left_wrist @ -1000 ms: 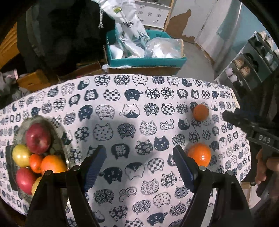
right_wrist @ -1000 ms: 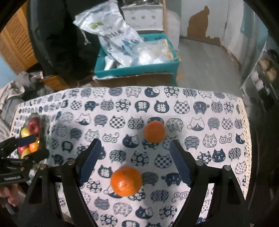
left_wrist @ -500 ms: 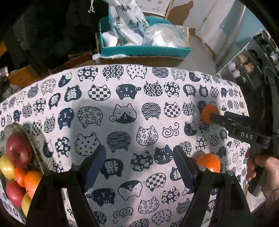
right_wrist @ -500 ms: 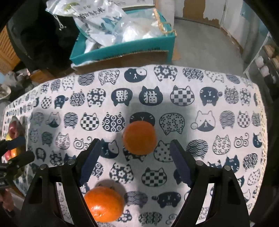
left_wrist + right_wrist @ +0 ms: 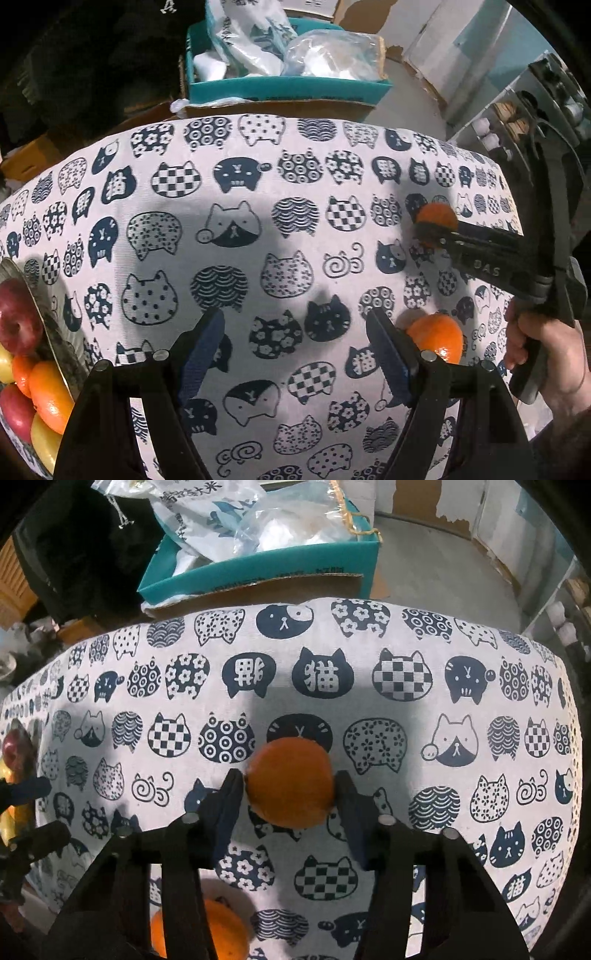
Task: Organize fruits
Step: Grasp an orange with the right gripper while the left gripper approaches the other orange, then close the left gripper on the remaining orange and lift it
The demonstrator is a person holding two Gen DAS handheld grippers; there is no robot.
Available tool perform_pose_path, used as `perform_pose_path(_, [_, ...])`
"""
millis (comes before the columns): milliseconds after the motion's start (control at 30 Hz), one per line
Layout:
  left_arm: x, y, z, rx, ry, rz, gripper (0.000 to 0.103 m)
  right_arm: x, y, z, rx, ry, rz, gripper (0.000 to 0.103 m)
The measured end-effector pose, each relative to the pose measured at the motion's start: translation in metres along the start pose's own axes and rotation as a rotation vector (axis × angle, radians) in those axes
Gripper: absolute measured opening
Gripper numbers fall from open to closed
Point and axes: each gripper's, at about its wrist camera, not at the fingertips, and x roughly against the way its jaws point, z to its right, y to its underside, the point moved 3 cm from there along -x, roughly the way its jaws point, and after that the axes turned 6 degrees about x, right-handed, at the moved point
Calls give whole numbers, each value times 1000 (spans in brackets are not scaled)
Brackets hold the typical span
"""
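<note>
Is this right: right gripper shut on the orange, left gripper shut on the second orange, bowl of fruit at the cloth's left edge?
Not quite. The left gripper is open and empty; the second orange lies outside its jaws, as the left wrist view shows. The rest holds: right gripper grips the orange, bowl left.

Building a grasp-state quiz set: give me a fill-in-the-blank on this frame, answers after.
1. The right gripper is shut on an ____.
2. The left gripper has its jaws ____, nothing between them.
3. A second orange lies loose on the cat-print ____.
4. The bowl at the left already holds oranges and red ____.

Answers: orange; open; tablecloth; apples
</note>
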Motion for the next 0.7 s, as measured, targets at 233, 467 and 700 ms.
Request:
perform_pose_path(233, [2,8,22,-27,48,-7,80,21,12,2,-3,8,31,49])
perform_pose_path(467, [-1,24,55,-65,107,-33,81,48,39,7,-43,11,40,49])
perform_pose_path(700, [-8,42,95,-126,147,-49,87,66,73,18,-69,24,37,49])
